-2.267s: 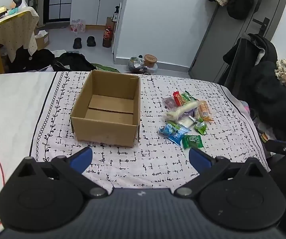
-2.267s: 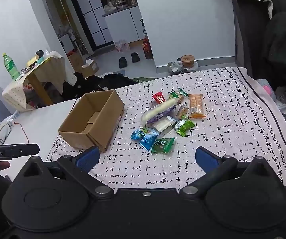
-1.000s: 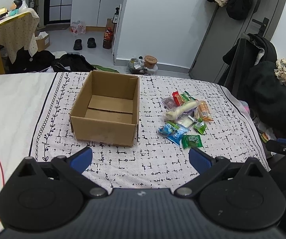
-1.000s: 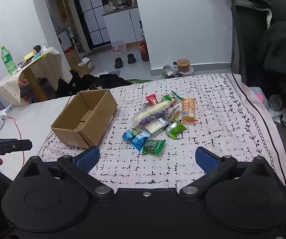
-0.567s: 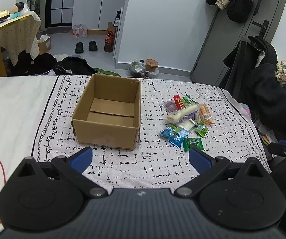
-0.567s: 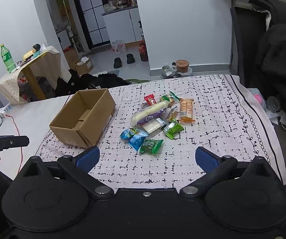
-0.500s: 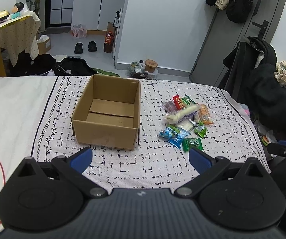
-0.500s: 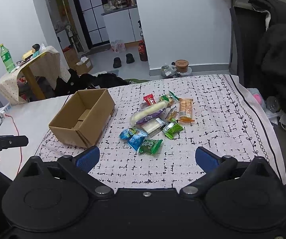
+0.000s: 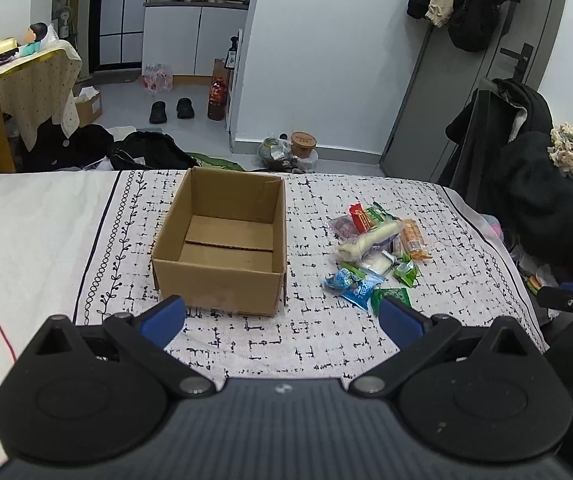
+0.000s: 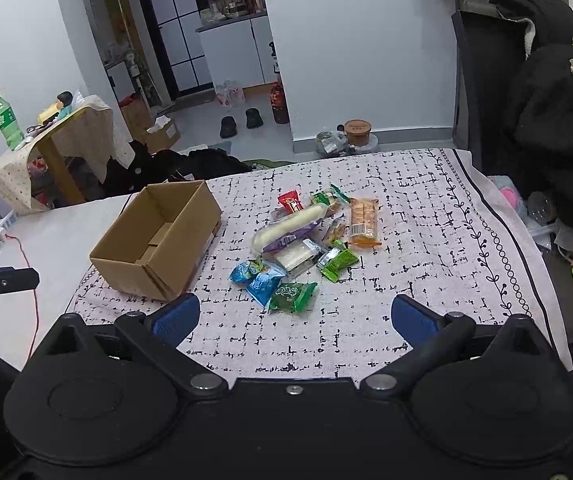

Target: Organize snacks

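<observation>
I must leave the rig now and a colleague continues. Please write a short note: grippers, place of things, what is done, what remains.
Left gripper: open, holds nothing.
Right gripper: open, holds nothing.
Cardboard box: upright on the patterned bedspread, nothing inside.
Snack packets: one loose pile to the right of the box; the green packet lies nearest the grippers.
Done: nothing packed.
Left: probably move every packet into the box.

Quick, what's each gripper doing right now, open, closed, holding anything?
Left gripper: open, holding nothing.
Right gripper: open, holding nothing.
</observation>
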`<state>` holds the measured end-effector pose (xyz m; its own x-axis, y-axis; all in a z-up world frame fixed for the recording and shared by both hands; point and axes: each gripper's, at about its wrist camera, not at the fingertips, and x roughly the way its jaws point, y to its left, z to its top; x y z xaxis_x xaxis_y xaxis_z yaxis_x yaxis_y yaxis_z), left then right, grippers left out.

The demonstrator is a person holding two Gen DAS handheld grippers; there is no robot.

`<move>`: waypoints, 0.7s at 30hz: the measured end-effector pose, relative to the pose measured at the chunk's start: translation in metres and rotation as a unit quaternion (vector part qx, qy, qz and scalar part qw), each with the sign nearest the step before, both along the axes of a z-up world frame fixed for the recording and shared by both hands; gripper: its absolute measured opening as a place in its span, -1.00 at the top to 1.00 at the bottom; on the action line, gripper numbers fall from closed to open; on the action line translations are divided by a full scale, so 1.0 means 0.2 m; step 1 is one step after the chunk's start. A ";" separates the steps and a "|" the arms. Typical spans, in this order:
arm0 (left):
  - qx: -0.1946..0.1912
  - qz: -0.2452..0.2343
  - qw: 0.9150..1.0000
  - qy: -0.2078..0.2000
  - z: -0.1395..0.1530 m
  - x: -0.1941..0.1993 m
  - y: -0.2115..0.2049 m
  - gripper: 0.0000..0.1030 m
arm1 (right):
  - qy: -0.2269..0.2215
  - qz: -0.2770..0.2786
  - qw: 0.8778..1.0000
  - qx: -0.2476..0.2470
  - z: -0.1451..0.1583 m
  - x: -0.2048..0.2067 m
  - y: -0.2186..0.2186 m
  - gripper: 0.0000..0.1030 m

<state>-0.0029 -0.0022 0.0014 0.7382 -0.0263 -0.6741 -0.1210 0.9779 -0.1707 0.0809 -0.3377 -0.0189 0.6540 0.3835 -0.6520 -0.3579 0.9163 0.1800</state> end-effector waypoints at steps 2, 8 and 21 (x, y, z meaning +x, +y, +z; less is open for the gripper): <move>0.004 -0.002 1.000 0.001 0.01 0.01 0.01 -0.99 | 0.006 0.000 1.000 0.003 -0.01 0.01 0.00 -1.00; 0.006 0.001 1.000 0.002 0.02 0.08 0.05 -0.99 | 0.010 0.002 1.000 -0.002 -0.03 0.05 0.01 -1.00; 0.019 -0.036 0.999 0.019 -0.04 0.26 0.03 -0.99 | 0.037 -0.008 0.999 -0.018 -0.16 0.19 0.00 -1.00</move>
<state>0.0491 0.0047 -0.0070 0.7096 -0.0534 -0.7026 -0.0550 0.9899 -0.1308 0.1188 -0.3370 -0.0507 0.6095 0.3478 -0.7124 -0.3292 0.9285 0.1717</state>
